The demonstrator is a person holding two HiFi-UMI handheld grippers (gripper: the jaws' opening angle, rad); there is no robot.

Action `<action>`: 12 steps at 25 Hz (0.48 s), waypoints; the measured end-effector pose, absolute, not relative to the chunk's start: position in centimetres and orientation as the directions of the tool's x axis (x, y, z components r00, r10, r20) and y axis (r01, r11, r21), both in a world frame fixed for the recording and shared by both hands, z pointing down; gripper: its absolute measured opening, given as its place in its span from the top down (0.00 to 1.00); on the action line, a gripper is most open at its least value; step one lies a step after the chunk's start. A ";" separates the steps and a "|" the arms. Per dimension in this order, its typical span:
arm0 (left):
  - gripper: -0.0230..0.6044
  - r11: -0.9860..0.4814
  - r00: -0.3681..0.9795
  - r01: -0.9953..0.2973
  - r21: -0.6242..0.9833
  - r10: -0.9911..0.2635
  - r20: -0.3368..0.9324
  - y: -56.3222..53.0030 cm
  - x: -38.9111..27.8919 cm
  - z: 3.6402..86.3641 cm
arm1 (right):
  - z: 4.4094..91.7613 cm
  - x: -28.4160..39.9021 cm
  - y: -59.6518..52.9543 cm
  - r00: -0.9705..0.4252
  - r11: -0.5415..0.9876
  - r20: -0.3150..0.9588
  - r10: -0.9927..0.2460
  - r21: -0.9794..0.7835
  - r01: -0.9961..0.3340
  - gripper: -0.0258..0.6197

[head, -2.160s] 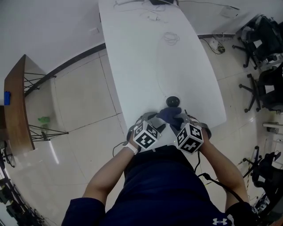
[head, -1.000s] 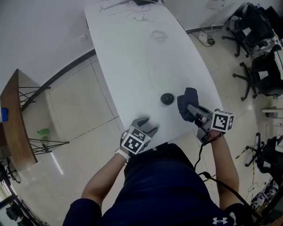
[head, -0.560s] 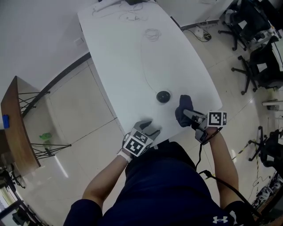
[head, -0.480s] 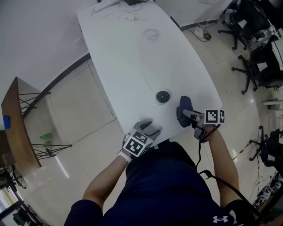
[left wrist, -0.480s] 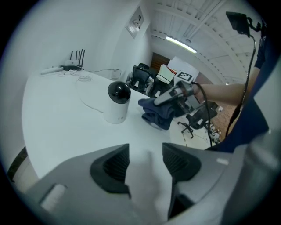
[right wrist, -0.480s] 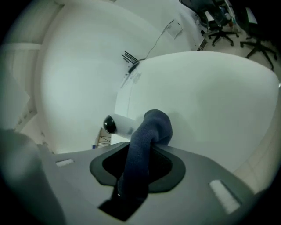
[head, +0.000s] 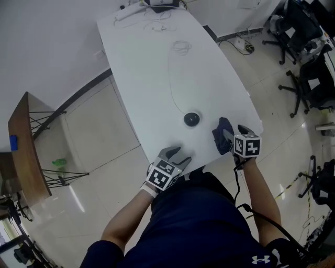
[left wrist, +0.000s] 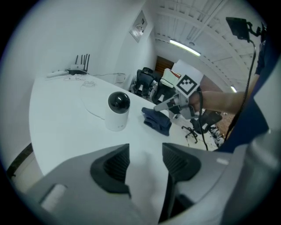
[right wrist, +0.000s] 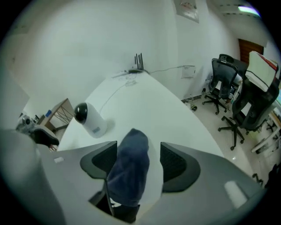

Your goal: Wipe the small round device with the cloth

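Note:
The small round device, a white cylinder with a black dome, stands upright on the white table; it also shows as the device and the device in the gripper views. A dark blue cloth lies bunched on the table to its right, near the edge. My right gripper is down over the cloth. Its jaws have just been opening and stand apart, with a white gap beside the right pad. My left gripper is open and empty at the near table edge.
A thin cable runs from the device up the table to a coil. A router sits at the far end. Office chairs stand on the right, a wooden side table on the left.
The right gripper came down toward the table with the cloth, right of the device, and its jaws spread apart. The left gripper shifted slightly along the near edge.

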State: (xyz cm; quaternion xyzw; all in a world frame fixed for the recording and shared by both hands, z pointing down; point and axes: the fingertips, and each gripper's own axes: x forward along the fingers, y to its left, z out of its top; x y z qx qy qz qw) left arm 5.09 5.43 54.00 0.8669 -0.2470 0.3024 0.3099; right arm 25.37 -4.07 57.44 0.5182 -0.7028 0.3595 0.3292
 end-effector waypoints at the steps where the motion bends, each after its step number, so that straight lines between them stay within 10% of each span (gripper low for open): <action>1: 0.60 -0.680 0.696 -0.623 0.386 -0.258 0.670 5.2 5.1 53.5 | 55.7 24.8 -4.5 -0.290 0.209 0.797 -0.530 -0.209 -0.955 0.49; 6: 0.67 -0.663 0.732 -0.641 0.387 -0.374 0.570 3.3 5.6 48.1 | 46.1 21.1 -4.9 -0.507 0.325 0.543 -0.669 -0.399 -0.857 0.91; 12: 0.96 -0.696 0.754 -0.646 0.313 -0.516 0.407 1.3 6.2 41.1 | 39.6 13.9 -2.2 -0.678 0.501 0.319 -0.662 -0.486 -0.717 0.94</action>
